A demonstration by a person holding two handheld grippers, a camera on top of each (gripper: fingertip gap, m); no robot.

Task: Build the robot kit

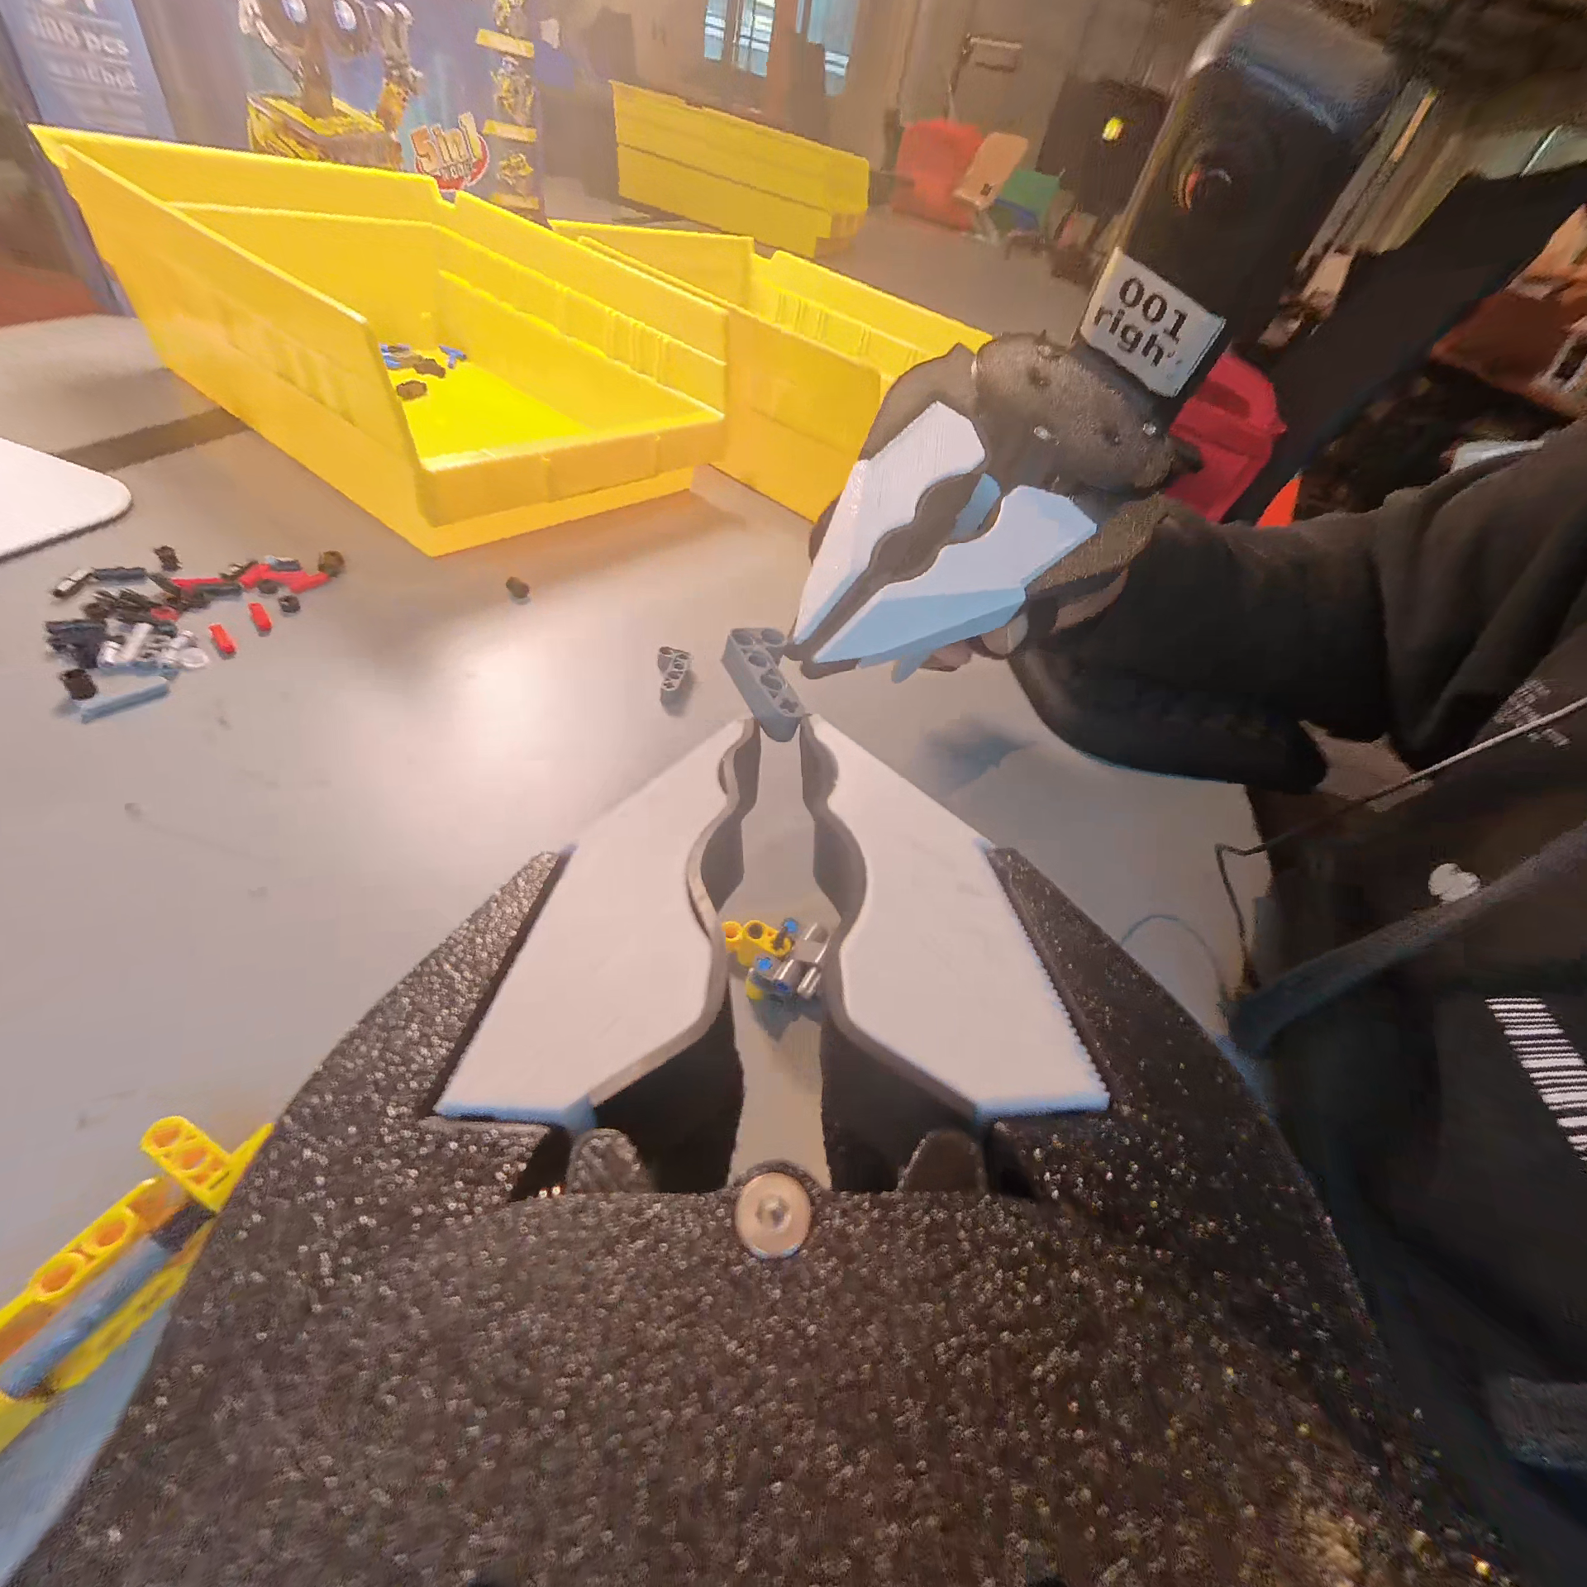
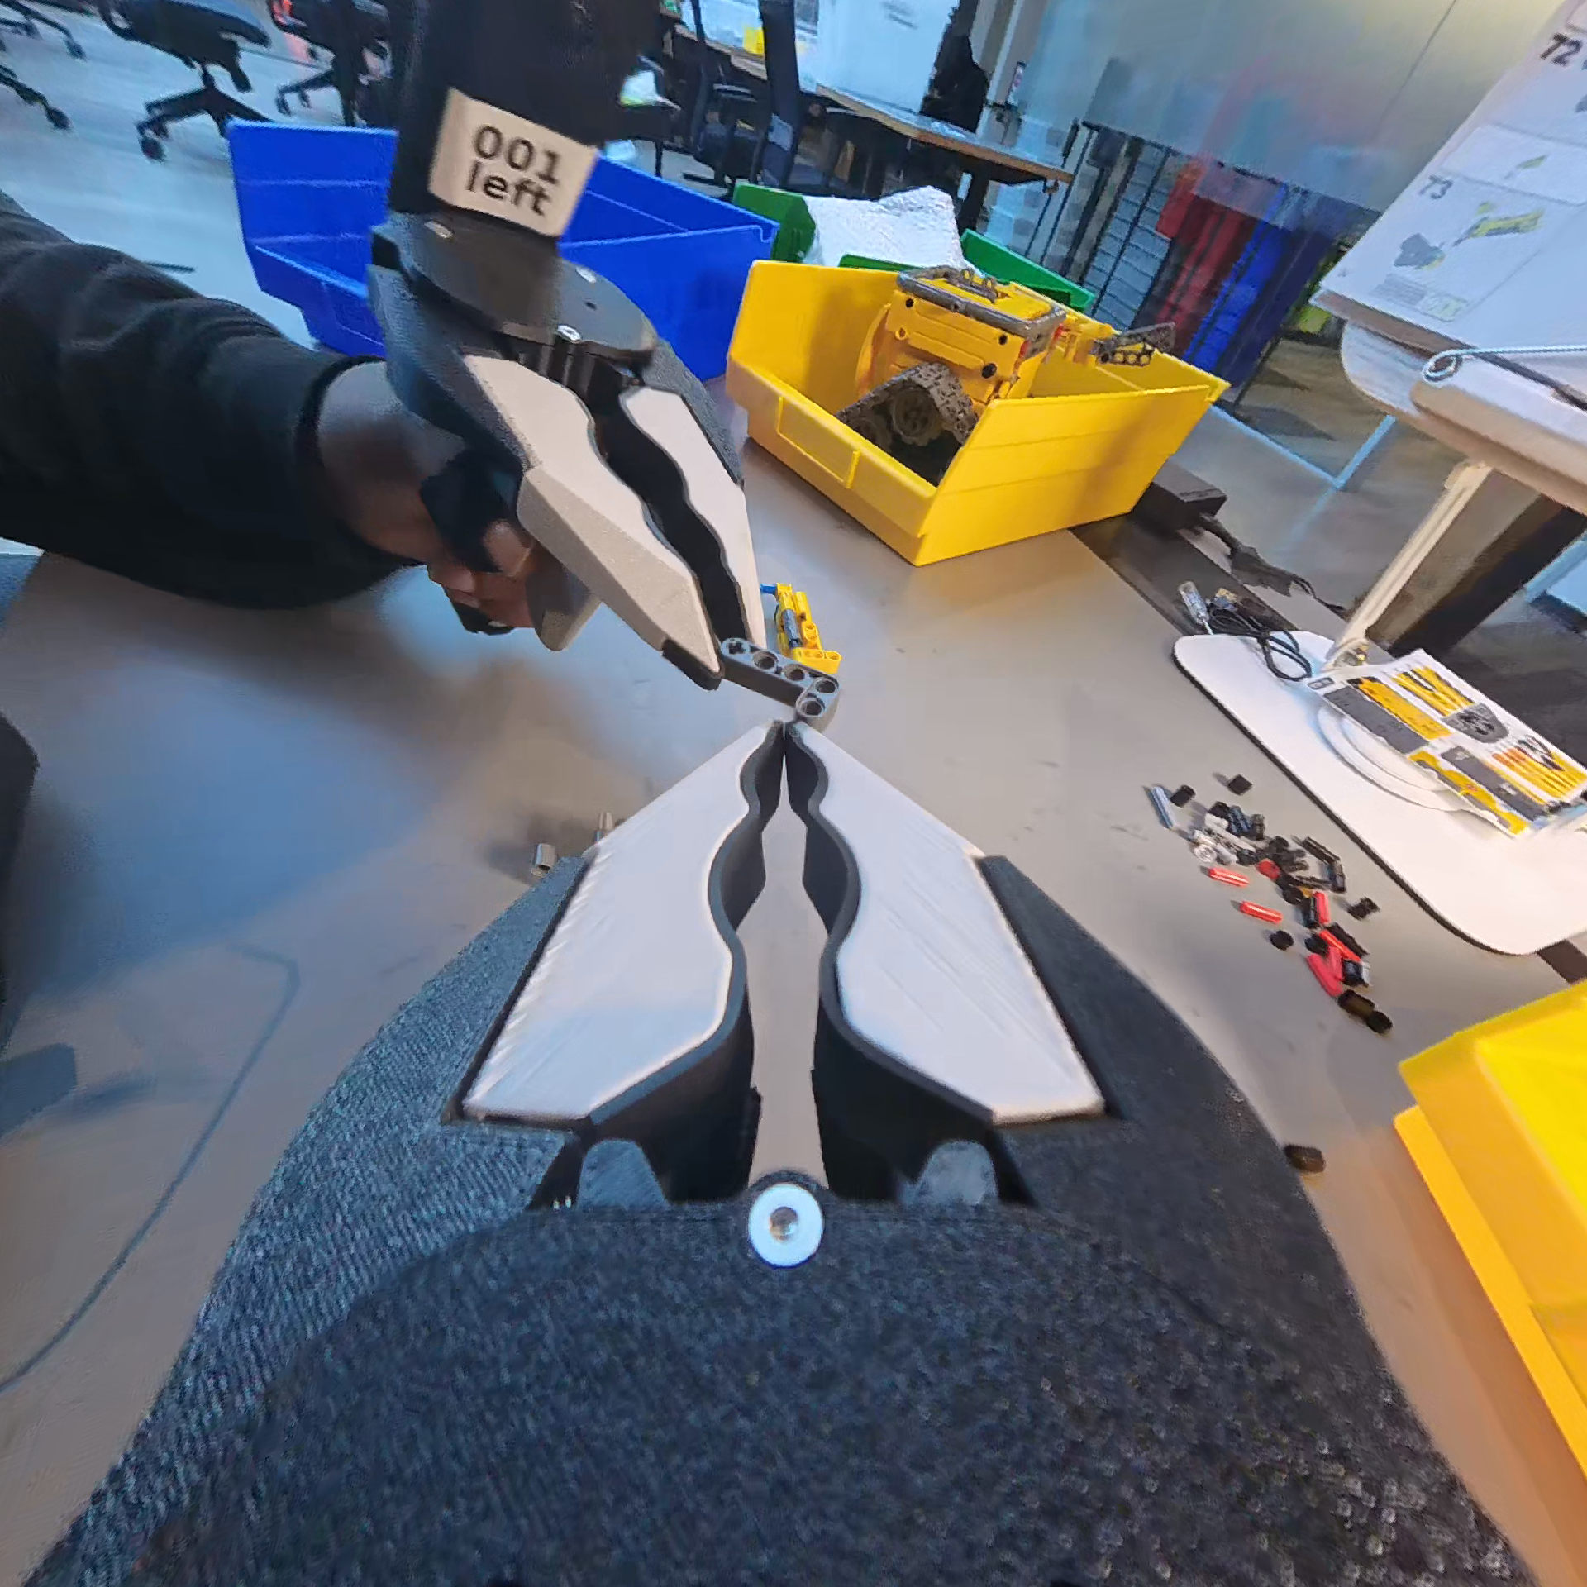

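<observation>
My left gripper (image 1: 777, 732) is shut on one end of a grey L-shaped beam with holes (image 1: 764, 683) and holds it above the grey table (image 1: 386, 816). The right wrist view confirms this: the left gripper (image 2: 720, 668) clamps the beam (image 2: 777, 674) at its cross-hole end. My right gripper (image 2: 783, 730) is shut, with its tips just at the beam's short bent end. In the left wrist view the right gripper (image 1: 800, 661) touches the beam's far end with closed tips. I see nothing between its pads.
A small yellow assembly (image 1: 777, 953) lies under the left gripper. A small grey piece (image 1: 675, 670) and a pile of small parts (image 2: 1279, 876) lie on the table. Yellow bins (image 1: 515, 412) stand behind, one (image 2: 1056, 481) holding a yellow model. There is also a blue bin (image 2: 318, 223) and an instruction booklet (image 2: 1460, 172).
</observation>
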